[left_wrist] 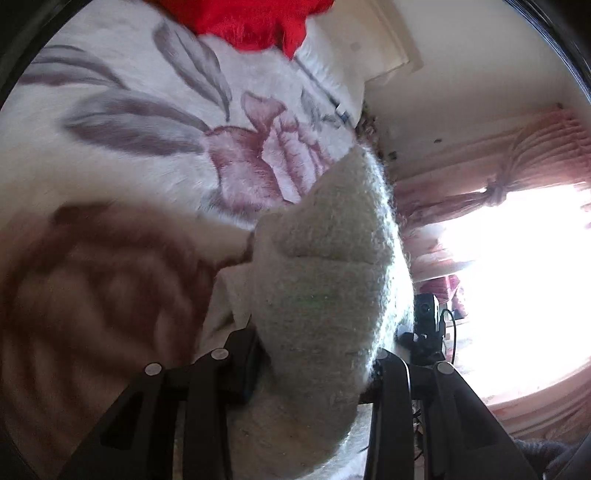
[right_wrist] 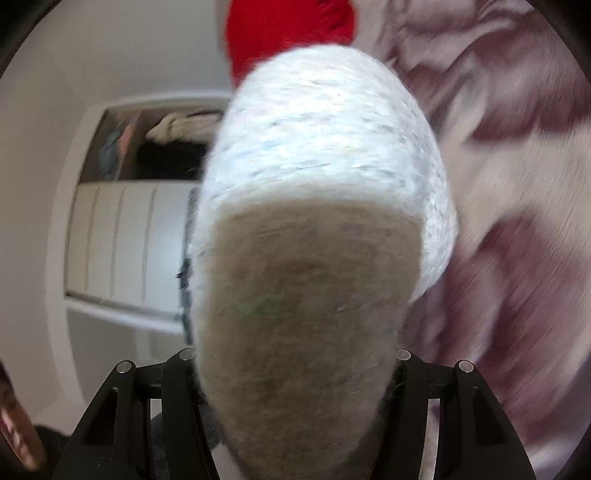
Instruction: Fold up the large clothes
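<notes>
- My left gripper [left_wrist: 314, 354] is clamped on a bunched fold of a fuzzy cream-grey knit garment [left_wrist: 325, 280], the wool bulging up between the black fingers [left_wrist: 236, 369] and filling the middle of the left wrist view.
- My right gripper [right_wrist: 295, 369] grips the same kind of pale woolly knit [right_wrist: 317, 206], its jaws pressed against a thick wad that blocks most of the right wrist view.
- Under the garment lies a white plush blanket [left_wrist: 122, 166] printed with mauve flowers and grey leaves; it is blurred in both views.
- A bright red cloth [left_wrist: 251, 22] sits on the blanket at the far edge, beyond the knit.
- Pink gathered curtains [left_wrist: 517, 162] frame a glaring window [left_wrist: 517, 266] to the left gripper's right.
- An open white wardrobe [right_wrist: 122, 229] with heaped clothes on its shelf stands left of the right gripper.
</notes>
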Motion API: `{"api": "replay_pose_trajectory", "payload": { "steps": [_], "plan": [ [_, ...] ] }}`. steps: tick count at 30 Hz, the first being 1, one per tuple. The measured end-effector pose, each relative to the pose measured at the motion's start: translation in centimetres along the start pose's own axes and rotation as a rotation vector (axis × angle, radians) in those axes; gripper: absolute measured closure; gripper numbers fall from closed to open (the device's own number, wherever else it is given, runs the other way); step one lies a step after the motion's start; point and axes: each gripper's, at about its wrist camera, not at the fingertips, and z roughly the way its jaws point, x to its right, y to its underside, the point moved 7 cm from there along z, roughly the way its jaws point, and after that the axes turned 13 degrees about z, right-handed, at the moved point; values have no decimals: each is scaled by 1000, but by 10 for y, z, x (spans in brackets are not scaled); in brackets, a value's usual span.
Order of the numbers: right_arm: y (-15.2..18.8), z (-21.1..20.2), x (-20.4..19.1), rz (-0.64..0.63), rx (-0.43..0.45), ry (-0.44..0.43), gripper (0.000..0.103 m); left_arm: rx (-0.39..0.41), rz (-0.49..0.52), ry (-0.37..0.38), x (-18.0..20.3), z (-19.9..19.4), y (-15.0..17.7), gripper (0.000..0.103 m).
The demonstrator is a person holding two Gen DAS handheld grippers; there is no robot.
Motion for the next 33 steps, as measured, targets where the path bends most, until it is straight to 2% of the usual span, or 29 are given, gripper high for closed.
{"api": "replay_pose_trajectory", "payload": {
  "steps": [3, 6, 8, 11, 13, 14, 16, 17, 19, 21, 22, 23, 24, 25, 27, 29, 33],
  "plan": [
    [-52, -12, 35, 78, 21, 5, 43, -93, -10, 0, -14, 53, -14, 70],
    [-80, -23, 66, 126, 29, 46, 41, -174, 4, -22, -23, 88, -10, 61],
    [-81, -26, 80, 138, 32, 91, 37, -172, -1, -4, -23, 93, -4, 56],
    [-82, -25, 87, 152, 35, 154, 32, -132, -10, 6, -21, 83, 12, 56],
    [-92, -31, 84, 145, 44, 234, 23, -106, -25, 1, -19, 71, 24, 56],
    [-90, -27, 74, 141, 55, 290, 22, -94, -30, -14, -18, 65, 27, 56],
    [-92, -31, 55, 103, 61, 391, 17, -62, -33, -85, -13, 44, 31, 56],
    [-87, -34, 42, 37, 76, 501, 16, -37, -32, -143, -10, 32, 31, 56],
    [-71, -43, 29, -93, 113, 680, 8, -11, 8, -303, 4, 9, 35, 57],
    [-54, -50, 1, -222, 188, 874, 0, 6, 64, -479, 22, -13, 43, 58],
    [-41, -50, -10, -250, 216, 938, 0, 11, 77, -563, 32, -23, 49, 53],
    [-29, -55, -14, -274, 250, 1007, 0, 6, 74, -618, 39, -29, 55, 35],
    [-13, -58, -23, -306, 288, 1092, 0, -11, 66, -669, 47, -33, 64, 23],
    [-10, -69, -26, -320, 305, 1124, 0, -33, 65, -717, 55, -36, 73, 10],
    [27, -78, -40, -348, 355, 1219, 0, -26, 75, -784, 69, -48, 91, 8],
    [51, -100, -51, -356, 408, 1272, 0, 1, 69, -805, 92, -60, 105, 0],
    [96, -117, -100, -367, 518, 1301, 0, 31, 126, -889, 136, -76, 111, 0]
  ]
}}
